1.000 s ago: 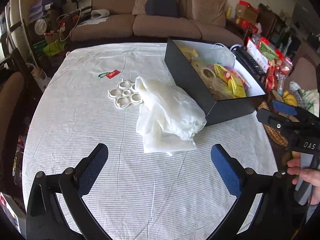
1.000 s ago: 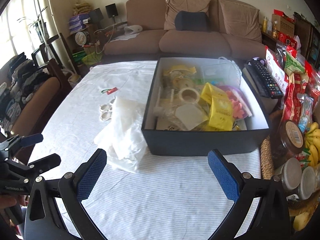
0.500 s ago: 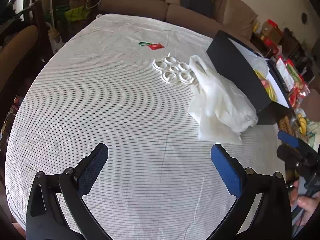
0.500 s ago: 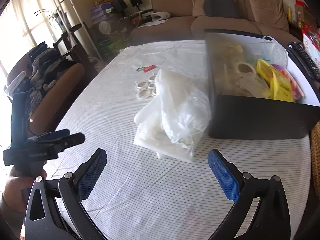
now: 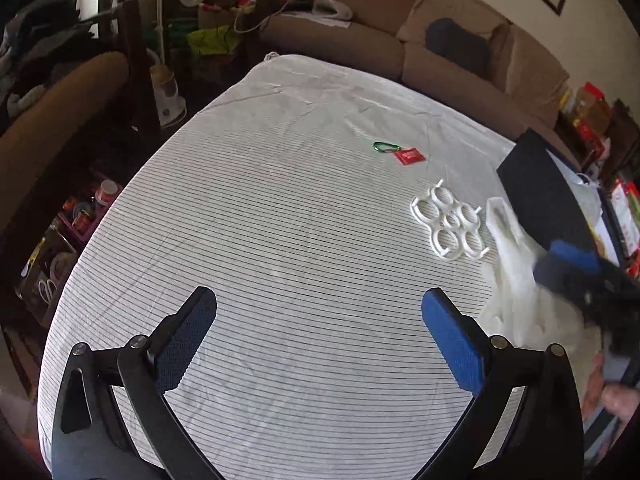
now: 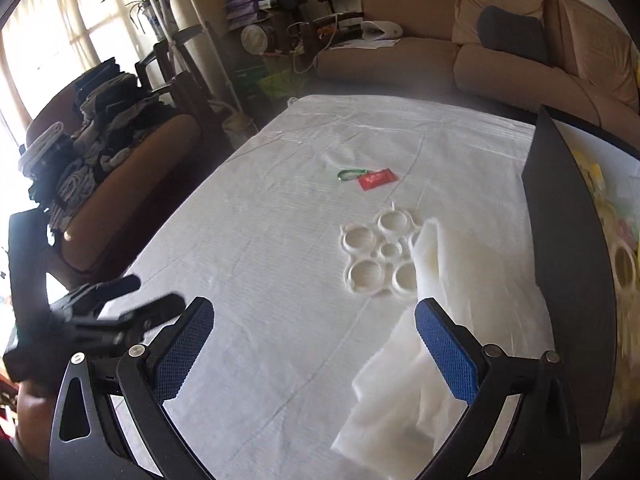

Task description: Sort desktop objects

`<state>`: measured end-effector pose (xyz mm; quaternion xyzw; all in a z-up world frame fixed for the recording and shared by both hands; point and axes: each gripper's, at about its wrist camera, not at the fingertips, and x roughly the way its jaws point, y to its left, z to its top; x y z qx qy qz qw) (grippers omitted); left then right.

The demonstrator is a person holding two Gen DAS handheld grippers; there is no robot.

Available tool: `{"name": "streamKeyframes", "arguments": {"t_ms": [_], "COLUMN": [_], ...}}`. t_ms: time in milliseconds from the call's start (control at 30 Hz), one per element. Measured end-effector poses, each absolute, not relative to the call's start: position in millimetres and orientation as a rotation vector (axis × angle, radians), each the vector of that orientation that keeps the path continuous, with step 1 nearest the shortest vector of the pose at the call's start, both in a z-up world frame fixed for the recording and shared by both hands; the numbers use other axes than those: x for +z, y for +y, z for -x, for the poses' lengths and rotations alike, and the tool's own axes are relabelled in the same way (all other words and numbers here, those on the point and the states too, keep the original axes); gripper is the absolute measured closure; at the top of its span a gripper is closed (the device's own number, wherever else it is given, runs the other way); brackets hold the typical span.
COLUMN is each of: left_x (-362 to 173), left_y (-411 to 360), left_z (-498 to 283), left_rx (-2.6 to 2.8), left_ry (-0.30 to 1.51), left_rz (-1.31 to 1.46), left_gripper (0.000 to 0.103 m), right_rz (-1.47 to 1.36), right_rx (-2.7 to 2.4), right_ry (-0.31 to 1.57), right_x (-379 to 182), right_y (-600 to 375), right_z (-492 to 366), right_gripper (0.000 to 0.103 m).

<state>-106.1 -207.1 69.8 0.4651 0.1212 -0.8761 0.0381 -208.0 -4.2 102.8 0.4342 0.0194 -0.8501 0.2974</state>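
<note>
A white ring-shaped plastic holder [image 5: 451, 225] lies on the striped tablecloth [image 5: 280, 240]; it also shows in the right wrist view [image 6: 378, 258]. A crumpled white plastic bag [image 6: 424, 344] lies beside it, against the black box [image 6: 560, 248]. A green carabiner with a red tag [image 5: 398, 152] lies farther back. My left gripper [image 5: 320, 336] is open and empty over bare cloth. My right gripper [image 6: 314, 344] is open and empty, its right finger over the bag.
The black box [image 5: 540, 196] holds several yellow and pale items at the table's right side. A chair piled with clothes [image 6: 92, 128] stands left of the table. A brown sofa [image 6: 480, 56] is behind. Snack packets [image 5: 592, 112] crowd the right.
Both grippers have swung left, away from the box. The right gripper has moved forward close over the bag. Both stay open.
</note>
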Motion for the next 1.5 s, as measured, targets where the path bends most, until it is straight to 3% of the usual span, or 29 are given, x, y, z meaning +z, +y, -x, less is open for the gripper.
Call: {"name": "streamKeyframes", "arguments": {"t_ms": [133,300,533,867,933,967,1067,1167,1400,1500], "left_x": [53.0,46.6,51.1,51.4,53.6,54.6,56.1,56.0,62.1,64.4], "left_y": [-207.5,-210.9,-225.8,-241.1,-241.6,-242.3,-244.2,-242.8,-243.2,-247.3], "left_z": [124.1,133.1,138.5,133.0,133.4,133.2,131.6,133.1,130.4,129.5], "left_rx": [-2.669,-2.647,-2.639,-2.632,-2.636,-2.637,-2.639,-2.637,-2.657,-2.656], "left_ry": [0.404,0.516,0.617,0.711,0.714,0.723,0.744,0.755,0.796,0.799], "left_rz": [-1.551,-1.598,-1.601,-1.621,-1.613,-1.609,-1.605,-1.606,-1.591,-1.581], "left_gripper": [0.0,0.0,0.0,0.0,0.0,0.0,0.0,0.0,0.0,0.0], "right_rz": [-1.179,-1.237,-1.312,-1.324,-1.309,-1.306,-1.318,-1.348,-1.443,-1.442], "right_rx": [-2.271,-2.265,-2.185,-2.121,-2.127,-2.124,-2.119,-2.11,-1.983,-1.902], "right_ry": [0.064,0.22,0.197,0.442,0.473,0.467,0.42,0.347,-0.217,-0.3], "right_x": [93.9,67.4,33.3,14.2,14.3,15.4,18.6,18.7,20.8,23.9], "right_y": [-26.2,-52.8,-63.5,-85.3,-86.3,-85.9,-82.8,-78.8,-39.1,-37.0], "right_z": [271.7,337.0,387.7,397.7,392.6,390.6,387.2,383.7,373.4,353.2], "right_gripper": [0.012,0.042,0.043,0.042,0.05,0.062,0.074,0.076,0.086,0.086]}}
